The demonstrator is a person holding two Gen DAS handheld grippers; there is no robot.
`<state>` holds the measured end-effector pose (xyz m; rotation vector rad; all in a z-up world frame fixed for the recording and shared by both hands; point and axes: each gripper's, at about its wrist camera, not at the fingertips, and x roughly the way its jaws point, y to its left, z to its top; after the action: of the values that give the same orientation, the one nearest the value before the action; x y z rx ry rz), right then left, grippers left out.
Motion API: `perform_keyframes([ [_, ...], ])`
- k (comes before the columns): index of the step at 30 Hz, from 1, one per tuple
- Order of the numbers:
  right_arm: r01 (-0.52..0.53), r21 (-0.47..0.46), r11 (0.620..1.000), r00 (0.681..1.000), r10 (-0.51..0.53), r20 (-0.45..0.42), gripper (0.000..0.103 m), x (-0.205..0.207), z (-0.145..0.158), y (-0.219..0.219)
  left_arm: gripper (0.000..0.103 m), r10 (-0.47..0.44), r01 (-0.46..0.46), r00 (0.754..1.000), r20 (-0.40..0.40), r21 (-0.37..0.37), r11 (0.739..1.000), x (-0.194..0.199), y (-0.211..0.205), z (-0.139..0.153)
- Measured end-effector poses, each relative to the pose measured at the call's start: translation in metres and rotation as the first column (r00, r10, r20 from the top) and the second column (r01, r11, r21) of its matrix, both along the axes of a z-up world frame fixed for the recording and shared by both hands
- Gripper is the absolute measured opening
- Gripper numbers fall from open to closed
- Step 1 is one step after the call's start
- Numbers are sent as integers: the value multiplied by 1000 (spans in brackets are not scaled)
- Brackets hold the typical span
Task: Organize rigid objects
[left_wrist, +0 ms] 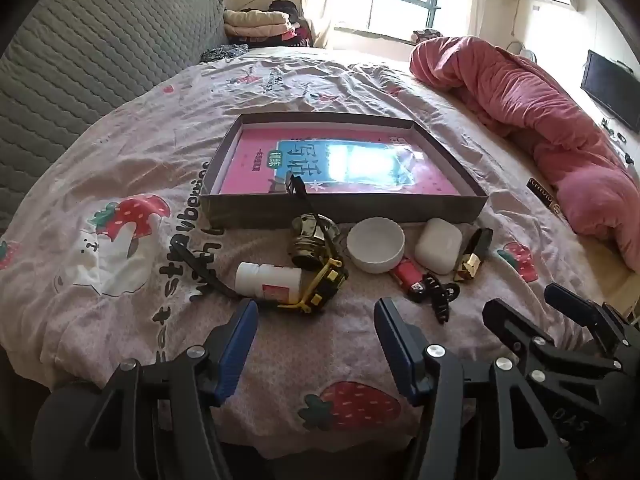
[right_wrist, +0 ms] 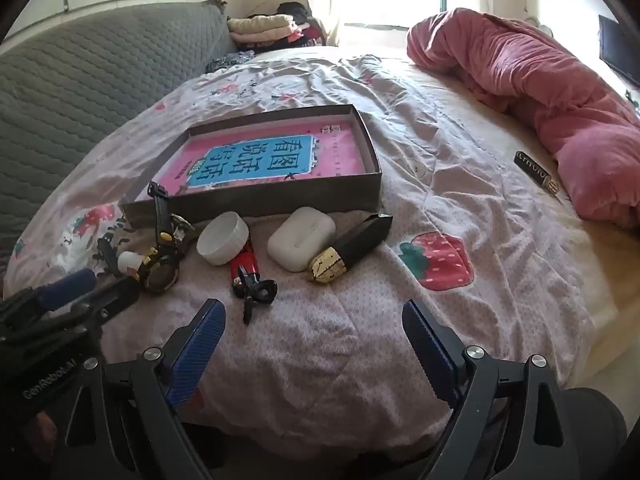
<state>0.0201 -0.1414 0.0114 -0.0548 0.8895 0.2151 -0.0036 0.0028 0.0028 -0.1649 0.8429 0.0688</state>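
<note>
Where window light falls, bedsheet point(left_wrist: 280, 92) wrinkles.

left gripper point(left_wrist: 316, 314) open, pill bottle point(left_wrist: 268, 280), box point(left_wrist: 344, 206)

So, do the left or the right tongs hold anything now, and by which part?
Nothing is held. The left tongs and the right tongs are both open above the bed sheet, short of the small things before the box.
</note>
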Motion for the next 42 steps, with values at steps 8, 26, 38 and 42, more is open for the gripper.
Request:
perform_keyframes([
  [8,-20,-22,1000,999,21,33,91,0,4,8,60,5,-4,1000,-29,34,999,7,2,-6],
  [26,-17,-12,1000,998,18,53,91,-1,6,6,60,3,-2,1000,-21,24,1000,5,3,-4],
  [38,-11,-17,1000,998,12,55,91,0,5,6,60,2,-2,1000,-21,22,1000,5,2,-3],
  [42,-7,-18,1000,998,8,63,91,-1,7,5,60,1,-1,1000,-21,17,1000,5,2,-3],
])
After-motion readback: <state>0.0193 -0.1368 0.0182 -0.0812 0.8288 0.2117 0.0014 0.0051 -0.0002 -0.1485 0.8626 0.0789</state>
